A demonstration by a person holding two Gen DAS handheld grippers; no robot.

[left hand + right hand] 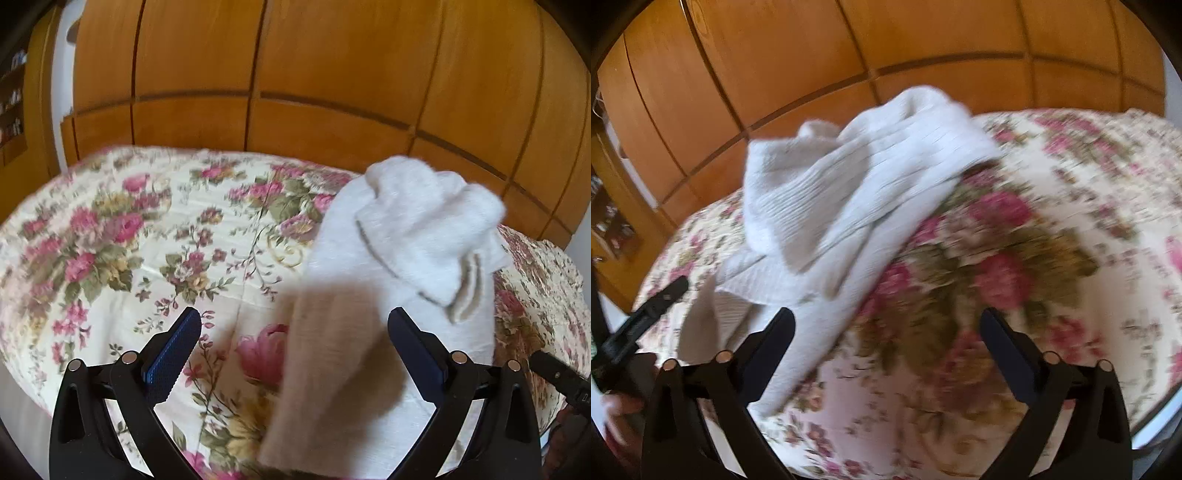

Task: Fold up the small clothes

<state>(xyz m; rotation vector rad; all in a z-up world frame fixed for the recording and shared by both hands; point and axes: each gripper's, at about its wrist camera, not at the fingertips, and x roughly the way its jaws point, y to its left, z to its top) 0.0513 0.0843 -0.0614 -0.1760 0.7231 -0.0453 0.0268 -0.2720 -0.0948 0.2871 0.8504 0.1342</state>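
A white ribbed garment [399, 280] lies rumpled on the floral bedspread [122, 236], its bunched end toward the wooden wardrobe [295, 66]. The left gripper [294, 325] hangs spread wide over the garment's near end (seemingly not touching; blur hinders). The right gripper [886, 325], jaws apart, holds nothing just beside the garment.

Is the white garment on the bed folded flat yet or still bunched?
Still bunched. The white garment lies in a rumpled heap on the floral bedspread, its far end piled in loose overlapping layers, with no neat flat fold.
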